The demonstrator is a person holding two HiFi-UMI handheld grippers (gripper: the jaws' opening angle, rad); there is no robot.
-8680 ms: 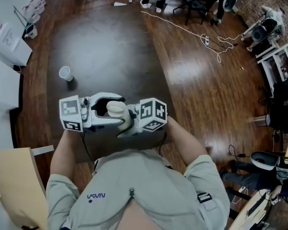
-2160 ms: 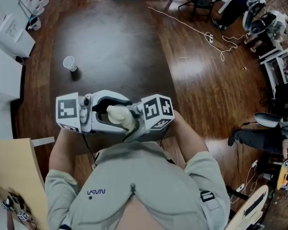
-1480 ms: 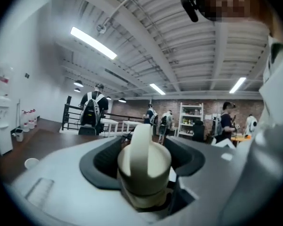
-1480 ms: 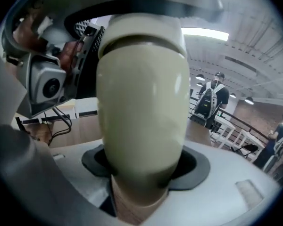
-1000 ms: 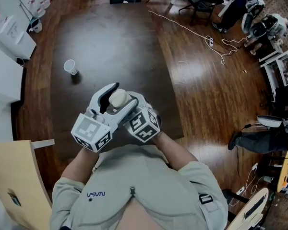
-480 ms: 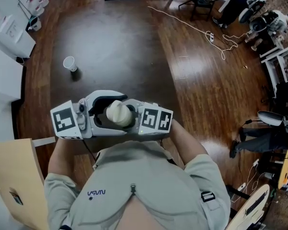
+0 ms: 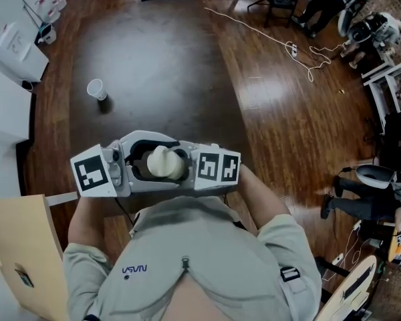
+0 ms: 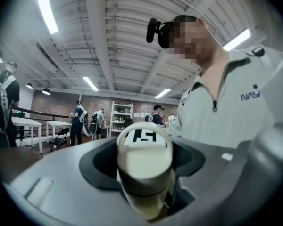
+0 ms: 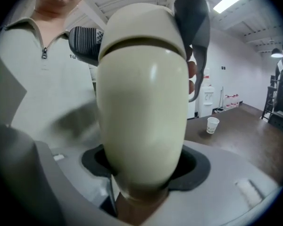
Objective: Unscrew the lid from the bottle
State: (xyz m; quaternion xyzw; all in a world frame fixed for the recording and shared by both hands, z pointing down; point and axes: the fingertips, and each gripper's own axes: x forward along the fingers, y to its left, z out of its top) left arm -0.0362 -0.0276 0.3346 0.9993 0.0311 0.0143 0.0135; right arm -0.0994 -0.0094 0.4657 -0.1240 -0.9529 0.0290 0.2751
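Observation:
A cream bottle (image 7: 164, 161) is held upright in front of the person's chest, between both grippers. My left gripper (image 8: 144, 173) comes in from the left with its marker cube (image 7: 93, 172) outermost. Its jaws have just been closing, and they now wrap the bottle's lid (image 9: 141, 25). My right gripper (image 9: 146, 173) reaches in from the right, lower down, shut on the bottle's body (image 9: 141, 112). A thin seam divides lid from body. The right gripper's marker cube (image 7: 217, 168) shows beside the bottle.
A dark brown table (image 7: 154, 59) lies ahead with a white paper cup (image 7: 95, 89) on its left part. A white cable (image 7: 267, 35) trails over the wooden floor at right. Chairs and people stand at the far edge. A pale board (image 7: 17, 246) is at lower left.
A second ago both grippers lay slanted, with the left cube low near the body. They have swung round to lie level across the view, the bottle still between them. Little differs from half a second ago.

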